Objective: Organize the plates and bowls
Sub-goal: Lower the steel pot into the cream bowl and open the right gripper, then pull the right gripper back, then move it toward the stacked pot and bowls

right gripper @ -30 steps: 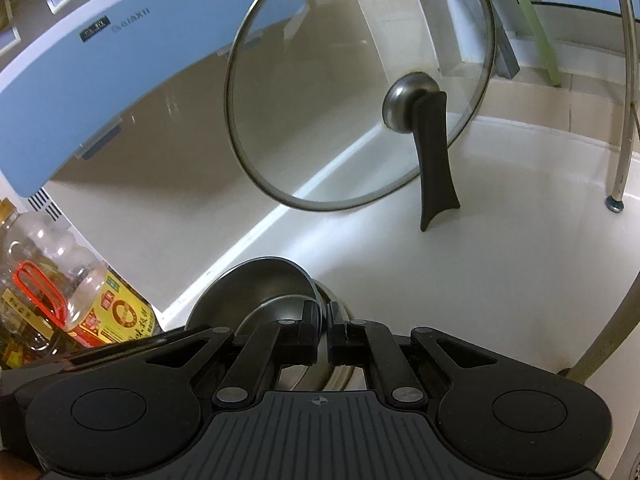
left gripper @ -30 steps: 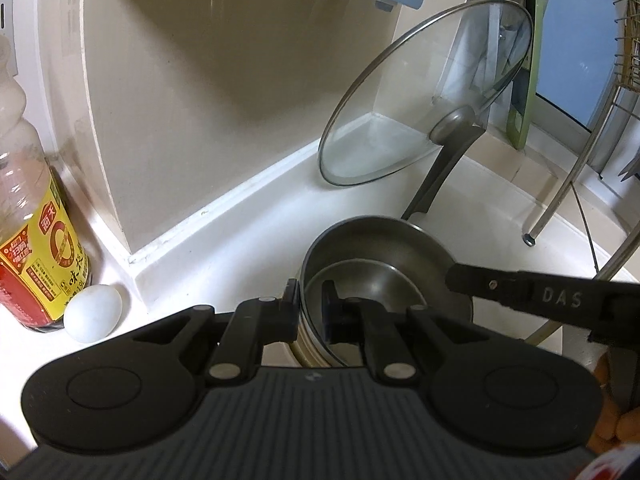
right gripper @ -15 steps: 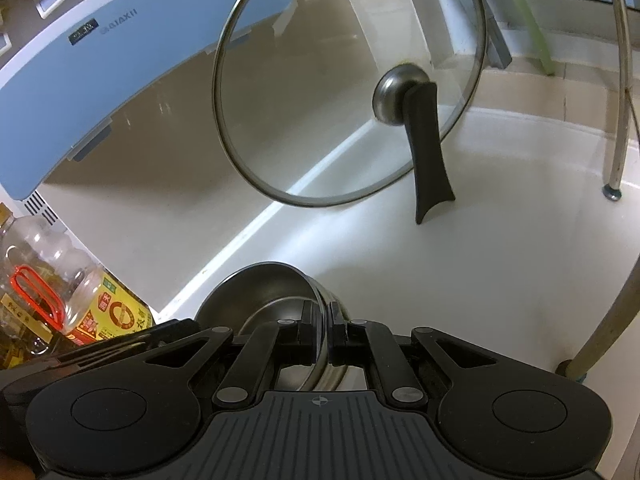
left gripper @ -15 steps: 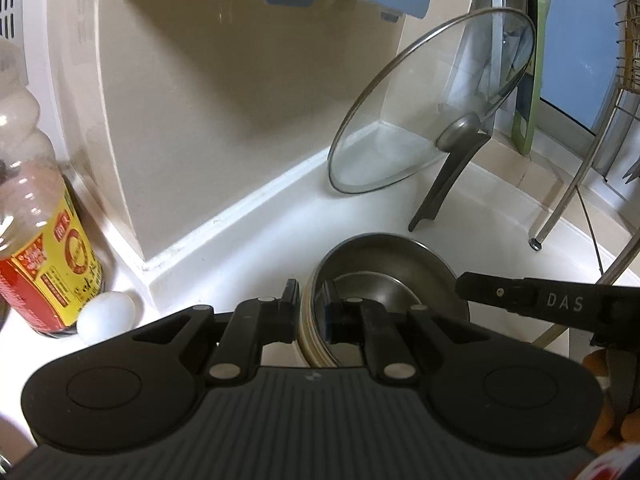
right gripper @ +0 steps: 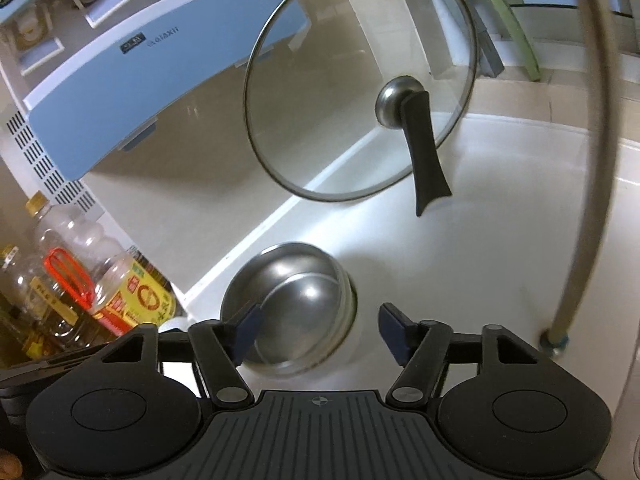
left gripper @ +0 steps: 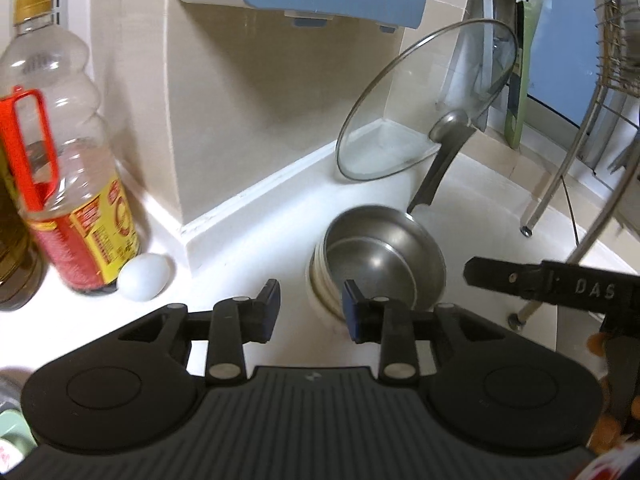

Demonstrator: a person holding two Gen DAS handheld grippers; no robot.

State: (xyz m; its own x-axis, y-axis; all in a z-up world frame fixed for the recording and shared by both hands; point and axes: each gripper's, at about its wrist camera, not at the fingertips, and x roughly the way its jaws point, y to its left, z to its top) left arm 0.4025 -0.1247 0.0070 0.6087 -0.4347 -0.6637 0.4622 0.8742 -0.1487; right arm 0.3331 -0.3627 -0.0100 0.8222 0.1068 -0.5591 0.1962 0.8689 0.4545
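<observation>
A stack of steel bowls (left gripper: 384, 256) stands on the white counter (left gripper: 248, 248), resting on what looks like a white bowl. My left gripper (left gripper: 311, 300) sits just in front of the stack's near rim; its jaws are opening and nothing is pressed between the pads. In the right wrist view the same steel bowls (right gripper: 296, 304) lie ahead, slightly left. My right gripper (right gripper: 318, 326) has its jaws opening wide, with the stack's near right edge in the gap but the pads clear of it. One right-gripper finger (left gripper: 520, 280) shows at the right of the left wrist view.
A glass lid (right gripper: 360, 92) with a black handle leans against the back wall behind the bowls. Oil bottles (left gripper: 68, 184) and a white egg (left gripper: 144, 276) stand left. A dish rack's metal legs (left gripper: 552, 196) rise at the right. A blue appliance (right gripper: 152, 76) hangs above.
Both grippers, earlier shut on the bowl rim, have let go and opened. Both have drawn back from the stack, which stays on the counter.
</observation>
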